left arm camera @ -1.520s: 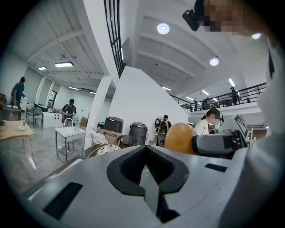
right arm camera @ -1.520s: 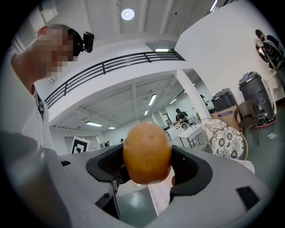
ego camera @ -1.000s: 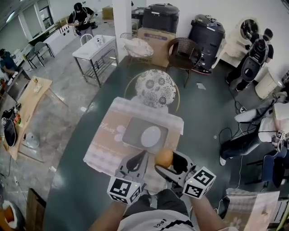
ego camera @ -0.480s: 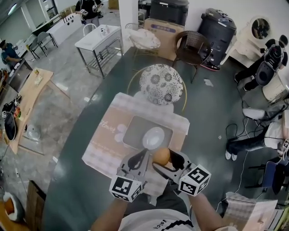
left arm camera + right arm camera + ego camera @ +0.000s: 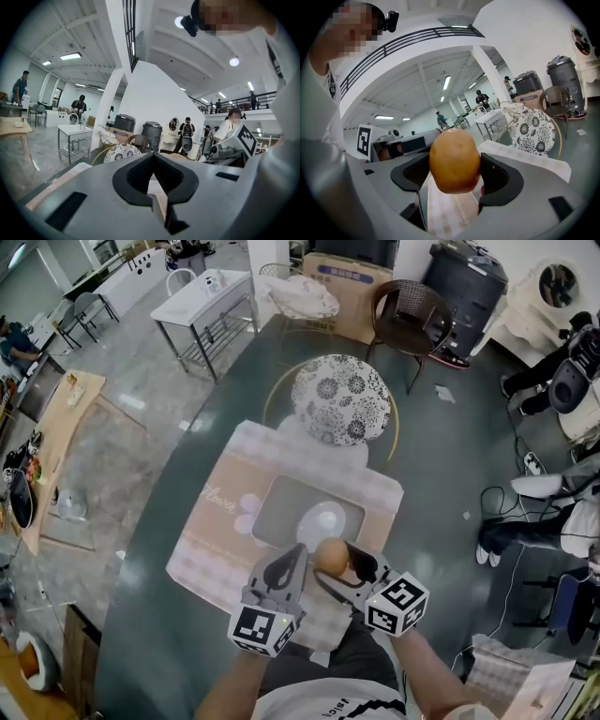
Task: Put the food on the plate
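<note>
Hidden: the food [image 5: 454, 161] is covering the near rim of the plate [image 5: 323, 517] in the head view, so whether the two are touching is not showing.
Hard to make out: the food is looking round, smooth and orange-brown; what kind it is, nobody can tell.
Cut off: both forearms are running out of the near edge.
Count: one food, one plate, one placemat [image 5: 216, 521], two grippers.
Right gripper [image 5: 339, 568]: it is clamping the food between both jaws, tips pointing far.
Left gripper [image 5: 152, 157]: jaws are sitting together with nothing between them, just left of the right one, over the placemat's near part.
Food's place: it is hanging at the plate's near edge, mid-table [image 5: 150, 615].
</note>
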Demonstrator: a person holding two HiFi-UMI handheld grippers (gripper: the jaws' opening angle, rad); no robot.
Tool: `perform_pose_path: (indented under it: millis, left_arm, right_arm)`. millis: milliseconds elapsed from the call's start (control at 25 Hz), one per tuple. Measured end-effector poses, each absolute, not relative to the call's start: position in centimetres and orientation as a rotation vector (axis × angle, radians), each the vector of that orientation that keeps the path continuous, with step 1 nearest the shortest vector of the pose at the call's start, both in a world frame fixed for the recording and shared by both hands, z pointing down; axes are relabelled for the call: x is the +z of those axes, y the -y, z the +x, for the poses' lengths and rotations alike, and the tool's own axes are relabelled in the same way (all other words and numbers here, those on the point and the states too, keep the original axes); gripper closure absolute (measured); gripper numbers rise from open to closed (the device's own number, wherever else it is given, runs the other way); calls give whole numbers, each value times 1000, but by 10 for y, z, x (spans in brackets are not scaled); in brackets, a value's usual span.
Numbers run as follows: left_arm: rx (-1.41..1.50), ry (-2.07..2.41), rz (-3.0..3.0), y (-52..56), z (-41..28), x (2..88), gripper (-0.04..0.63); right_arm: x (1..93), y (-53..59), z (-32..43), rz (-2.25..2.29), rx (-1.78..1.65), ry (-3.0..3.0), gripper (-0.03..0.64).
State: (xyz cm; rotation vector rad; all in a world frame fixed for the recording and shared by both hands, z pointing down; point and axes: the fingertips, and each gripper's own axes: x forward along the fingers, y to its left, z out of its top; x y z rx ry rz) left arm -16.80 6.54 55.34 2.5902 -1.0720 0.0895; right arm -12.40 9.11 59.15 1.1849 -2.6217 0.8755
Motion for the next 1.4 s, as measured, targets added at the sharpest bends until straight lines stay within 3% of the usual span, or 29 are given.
perform_pose_path:
  millis: [1400]
  left_arm:
    - [179,1086,2490,-16,-168,726,589]
  right_arm:
    - [819,-45,-129,1113,858,2311,301]
